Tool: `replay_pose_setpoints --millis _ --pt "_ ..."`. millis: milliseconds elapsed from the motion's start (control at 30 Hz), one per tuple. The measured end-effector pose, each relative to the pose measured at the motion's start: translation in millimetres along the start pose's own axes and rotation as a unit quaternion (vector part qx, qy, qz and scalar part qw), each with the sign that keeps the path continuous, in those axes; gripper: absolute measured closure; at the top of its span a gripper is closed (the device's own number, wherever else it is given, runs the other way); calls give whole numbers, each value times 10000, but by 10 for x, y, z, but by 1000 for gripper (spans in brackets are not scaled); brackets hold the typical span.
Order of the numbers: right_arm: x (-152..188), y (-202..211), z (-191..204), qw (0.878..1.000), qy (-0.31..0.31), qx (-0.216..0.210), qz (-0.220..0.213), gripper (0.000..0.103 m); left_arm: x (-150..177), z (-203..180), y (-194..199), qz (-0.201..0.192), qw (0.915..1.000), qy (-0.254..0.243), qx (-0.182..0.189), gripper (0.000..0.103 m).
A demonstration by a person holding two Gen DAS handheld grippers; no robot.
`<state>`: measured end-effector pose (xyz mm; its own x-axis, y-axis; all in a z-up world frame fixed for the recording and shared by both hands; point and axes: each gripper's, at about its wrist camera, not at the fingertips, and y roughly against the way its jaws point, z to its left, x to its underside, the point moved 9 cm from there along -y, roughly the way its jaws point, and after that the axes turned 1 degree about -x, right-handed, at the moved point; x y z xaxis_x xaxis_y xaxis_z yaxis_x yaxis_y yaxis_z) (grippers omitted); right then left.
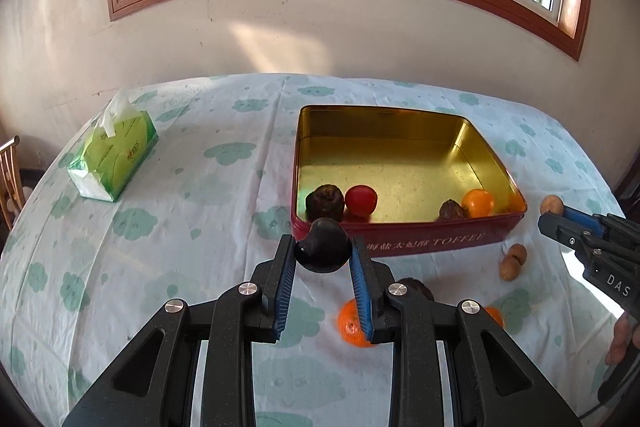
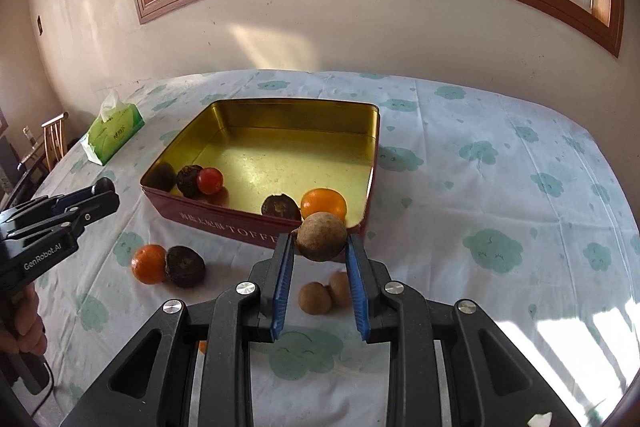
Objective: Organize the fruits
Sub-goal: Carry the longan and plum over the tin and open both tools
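Observation:
A red tin with a gold inside [image 1: 408, 241] [image 2: 224, 223] holds two dark fruits, a red tomato [image 1: 361, 200] [image 2: 209, 181] and an orange [image 1: 477, 203] [image 2: 323, 202]. My left gripper [image 1: 323, 250] is shut on a dark brown fruit [image 1: 324, 245], held just before the tin's near wall. My right gripper [image 2: 321, 242] is shut on a round tan longan [image 2: 321, 236], near the tin's front right corner. On the cloth lie an orange [image 2: 148, 263] [image 1: 352, 325], a dark fruit [image 2: 185, 266] and two longans [image 2: 326, 293] [image 1: 513, 259].
A green tissue pack [image 1: 114, 157] [image 2: 113, 131] lies at the far left of the table [image 1: 180, 267]. A wooden chair [image 2: 54, 139] stands off the left edge. A wall with a window is behind the table.

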<state>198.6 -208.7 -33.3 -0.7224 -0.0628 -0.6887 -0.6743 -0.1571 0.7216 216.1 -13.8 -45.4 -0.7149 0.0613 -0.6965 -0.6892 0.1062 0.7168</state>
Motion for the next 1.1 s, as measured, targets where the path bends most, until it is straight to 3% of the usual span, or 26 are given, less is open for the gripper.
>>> replay_pose_setpoints --millis 367,600,1100 --pt "-277 -411 145 9990 409 22 180 78 -302 -122 -495 278 9993 -212 110 75" --pt "-255 -670 165 9986 375 -41 375 78 -313 -187 -687 408 9987 -285 118 74" --pt "-232 -811 148 9982 376 15 460 77 -254 -178 -905 593 9978 -285 43 74"
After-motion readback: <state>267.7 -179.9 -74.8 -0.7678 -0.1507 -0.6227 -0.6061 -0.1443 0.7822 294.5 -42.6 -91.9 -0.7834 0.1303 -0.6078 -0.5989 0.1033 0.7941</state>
